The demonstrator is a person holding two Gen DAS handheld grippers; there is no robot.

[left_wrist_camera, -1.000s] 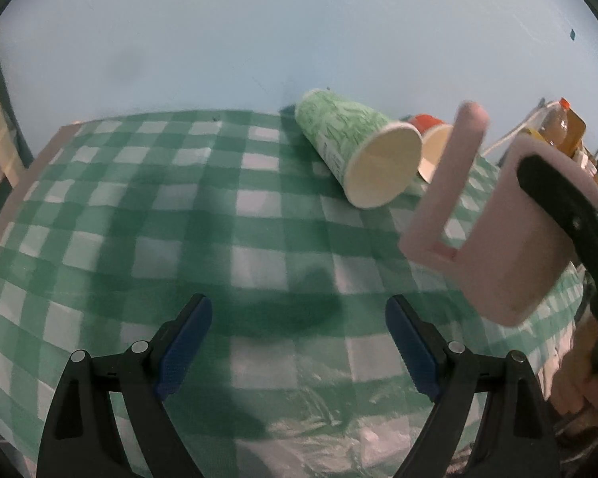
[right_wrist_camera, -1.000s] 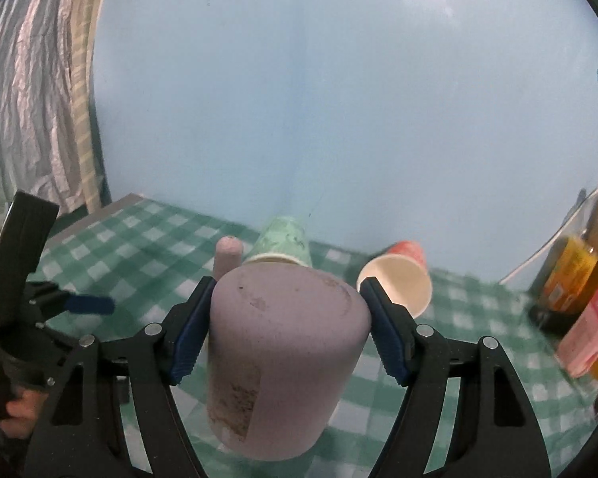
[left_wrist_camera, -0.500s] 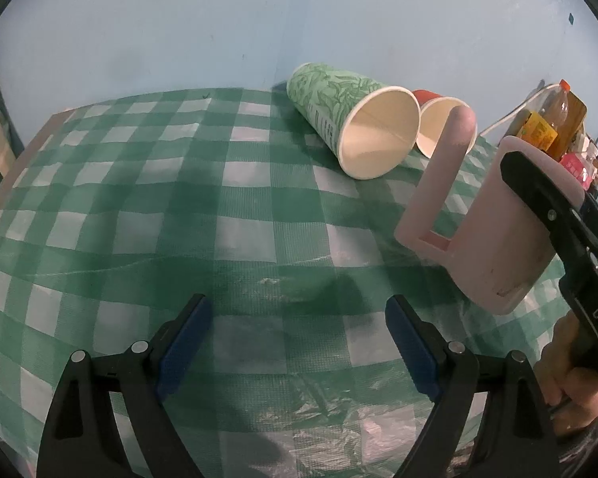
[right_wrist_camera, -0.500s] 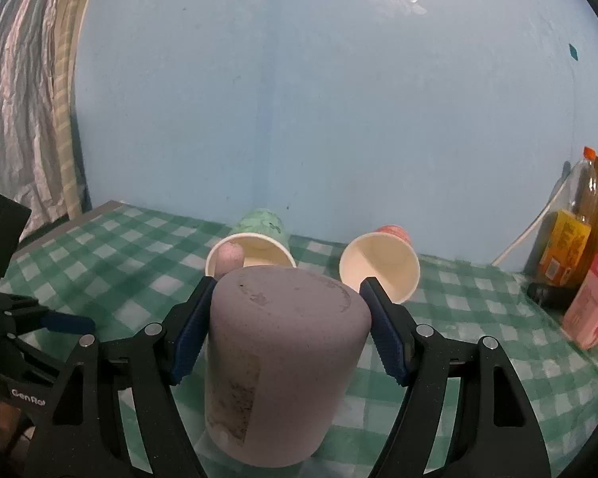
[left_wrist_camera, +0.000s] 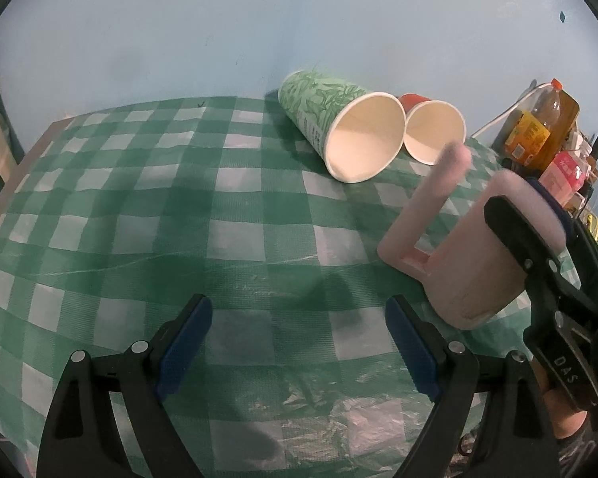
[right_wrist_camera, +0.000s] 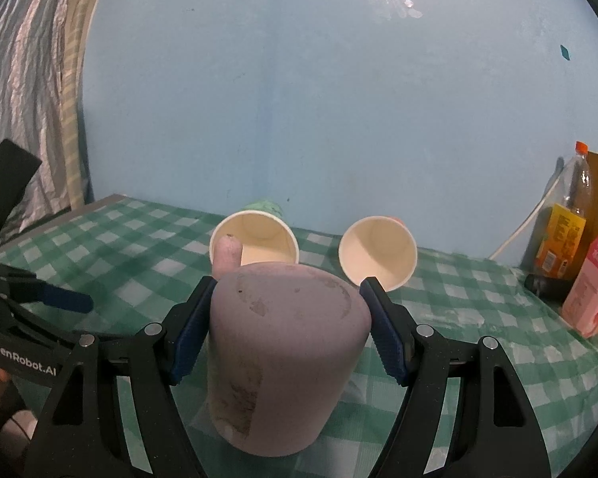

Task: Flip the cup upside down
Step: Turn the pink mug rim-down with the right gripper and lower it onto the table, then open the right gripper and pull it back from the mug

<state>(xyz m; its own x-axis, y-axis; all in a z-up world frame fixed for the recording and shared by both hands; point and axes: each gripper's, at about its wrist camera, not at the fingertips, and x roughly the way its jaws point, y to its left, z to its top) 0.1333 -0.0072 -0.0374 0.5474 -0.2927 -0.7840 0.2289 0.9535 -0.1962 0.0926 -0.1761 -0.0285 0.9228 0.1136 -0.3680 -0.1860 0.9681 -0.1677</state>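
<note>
A pink plastic cup with a handle (right_wrist_camera: 283, 350) is held upside down, its flat base up and its rim close to the green checked tablecloth (right_wrist_camera: 458, 318). My right gripper (right_wrist_camera: 287, 330) is shut on it, blue pads on both sides. In the left wrist view the pink cup (left_wrist_camera: 470, 255) is at the right, its handle pointing up and left, the right gripper's finger (left_wrist_camera: 526, 239) across it. My left gripper (left_wrist_camera: 299, 350) is open and empty over the cloth, left of the cup.
A green patterned paper cup (left_wrist_camera: 343, 131) and a red paper cup (left_wrist_camera: 430, 131) lie on their sides at the back by the blue wall. Bottles and a pink carton (right_wrist_camera: 590, 290) stand at the far right. The table's left edge (left_wrist_camera: 20, 159) is near.
The right gripper has lowered the upside-down pink cup toward the cloth. The left gripper has moved slightly forward and stayed open.
</note>
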